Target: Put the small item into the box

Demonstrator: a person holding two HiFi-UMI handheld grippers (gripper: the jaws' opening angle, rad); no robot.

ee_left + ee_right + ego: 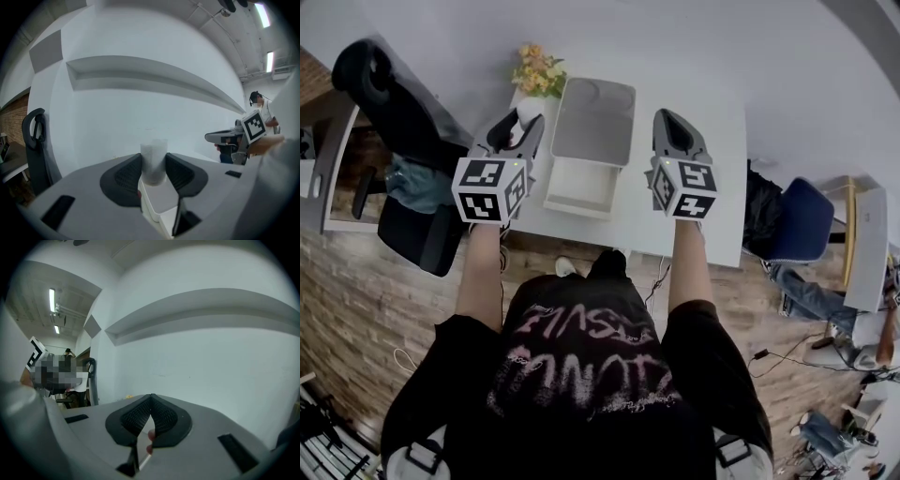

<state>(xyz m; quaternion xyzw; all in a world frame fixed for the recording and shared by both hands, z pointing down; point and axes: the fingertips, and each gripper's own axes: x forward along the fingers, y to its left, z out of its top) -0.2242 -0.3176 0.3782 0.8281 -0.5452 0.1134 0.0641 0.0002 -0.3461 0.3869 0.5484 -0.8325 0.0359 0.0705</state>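
Black shirt (591, 375) fills the bottom of the head view, and above it both forearms reach over the white table (722, 225). At centre frame the box (578, 199) lies open, its grey lid (593, 122) folded back toward the top of the frame, near the flowers (539, 67). The left gripper (528, 120) sits just left of the lid. Its own view shows it clenched on the small item (153, 161), a pale translucent cup standing upright between the pads at mid-frame. The right gripper (671, 120) hovers right of the box, its jaws pressed together on nothing.

The step in hand looks to be the carry to the box. To do it well, the cup should travel right and down-frame in the head view until it hangs over the white tray part, not over the lid. It is best kept upright on the way and brought low inside the walls before the jaws let go, since a light cup dropped from height may bounce or tip. The lid could be knocked by the gripper's side, so the approach should pass clear of it. The right gripper should stay out of the way.
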